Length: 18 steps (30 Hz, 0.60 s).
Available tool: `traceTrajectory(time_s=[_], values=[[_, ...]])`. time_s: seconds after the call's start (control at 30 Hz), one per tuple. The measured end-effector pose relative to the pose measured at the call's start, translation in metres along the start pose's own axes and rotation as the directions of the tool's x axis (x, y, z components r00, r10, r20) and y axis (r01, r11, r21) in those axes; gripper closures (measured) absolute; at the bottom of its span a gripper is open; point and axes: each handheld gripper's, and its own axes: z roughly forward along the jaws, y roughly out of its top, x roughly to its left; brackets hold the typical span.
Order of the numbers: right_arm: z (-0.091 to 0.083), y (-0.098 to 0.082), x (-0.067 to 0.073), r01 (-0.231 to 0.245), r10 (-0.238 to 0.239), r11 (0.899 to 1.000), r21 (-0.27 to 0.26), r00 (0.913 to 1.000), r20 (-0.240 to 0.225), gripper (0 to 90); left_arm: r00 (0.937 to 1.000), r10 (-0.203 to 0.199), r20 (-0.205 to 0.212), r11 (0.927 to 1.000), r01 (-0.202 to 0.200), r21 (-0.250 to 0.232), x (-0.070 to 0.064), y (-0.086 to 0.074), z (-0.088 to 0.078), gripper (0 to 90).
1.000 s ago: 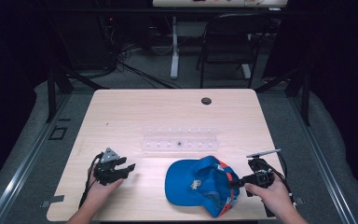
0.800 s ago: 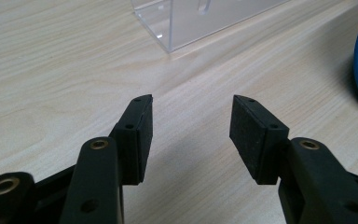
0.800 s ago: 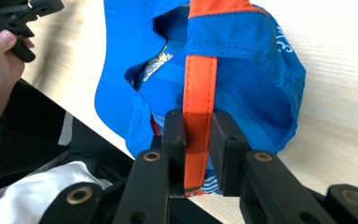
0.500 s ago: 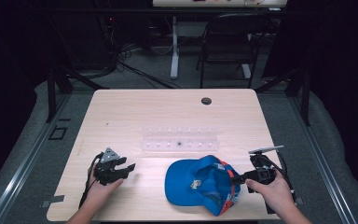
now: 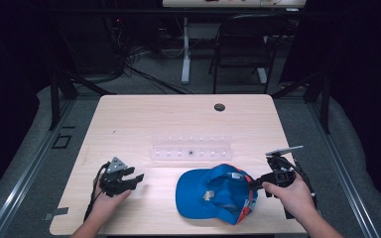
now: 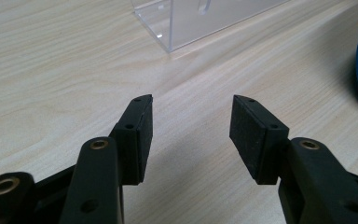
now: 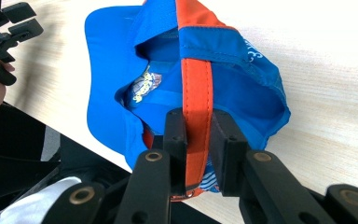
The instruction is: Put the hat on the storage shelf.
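Dim room, chair (image 5: 242,47) and cables beyond a pale wooden bench (image 5: 144,119). Near the front edge, toward the right corner: blue cap (image 5: 213,191), upside down, brim pointing left, orange strap (image 7: 196,93) at its right end. Right gripper (image 5: 258,182) at the front right, jaws clamped on that strap, pinching it between both pads. Left gripper (image 5: 135,178) near the front left corner, well apart from the cap, jaws spread wide over bare wood, gripping nothing. Clear plastic rack (image 5: 191,148) mid-bench, just behind the cap. Small dark hole (image 5: 220,107) close to the far edge.
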Motion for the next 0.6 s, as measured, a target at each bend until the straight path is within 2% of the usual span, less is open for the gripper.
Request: traceTrajectory(time_s=[0.03,0.07,0.17,0.2,0.23,0.33,0.37,0.43,0.5,0.6], values=[[-0.001,0.001,0.002,-0.006,0.006,1.000,-0.005,1.0000,-0.002,77.9,1.0000,0.000,0.000,1.0000,0.000,0.000,0.000,0.000,0.000,49.6],[-0.003,0.002,0.002,0.019,-0.019,1.000,0.018,0.9998,0.002,77.9,1.0000,0.000,0.000,1.0000,0.000,0.000,0.000,0.000,0.000,49.6],[-0.005,0.004,0.006,0.002,-0.002,1.000,0.007,0.9999,0.013,77.9,1.0000,0.000,0.000,1.0000,0.000,0.001,0.000,0.000,0.000,49.6],[-0.006,0.006,0.006,0.020,-0.020,1.000,0.019,0.9997,0.016,77.9,1.0000,0.001,0.000,1.0000,-0.001,0.001,0.000,0.000,0.000,49.6],[-0.007,0.007,0.009,0.006,-0.006,1.000,0.012,0.9996,0.029,77.9,1.0000,0.002,0.000,1.0000,-0.002,0.001,0.000,0.000,0.000,49.6],[-0.010,0.010,0.012,0.018,-0.019,0.999,0.033,0.9992,0.034,77.9,1.0000,0.002,0.000,1.0000,-0.002,0.000,0.000,0.000,0.000,49.6],[-0.011,0.011,0.014,0.009,-0.010,0.999,0.035,0.9991,0.041,77.9,1.0000,0.002,0.000,1.0000,-0.002,0.001,0.000,0.000,0.000,49.6],[-0.015,0.013,0.016,0.030,-0.032,0.998,0.053,0.9983,0.049,77.9,1.0000,0.002,0.000,1.0000,-0.002,0.001,0.000,0.000,0.000,49.6],[-0.017,0.015,0.019,0.017,-0.019,0.999,0.035,0.9986,0.049,77.8,1.0000,0.002,0.001,1.0000,-0.002,0.001,0.000,0.000,0.000,49.6],[-0.021,0.017,0.021,0.028,-0.030,0.999,0.035,0.9983,0.049,77.8,1.0000,0.002,0.001,1.0000,-0.002,0.002,0.000,0.000,0.000,49.6]])
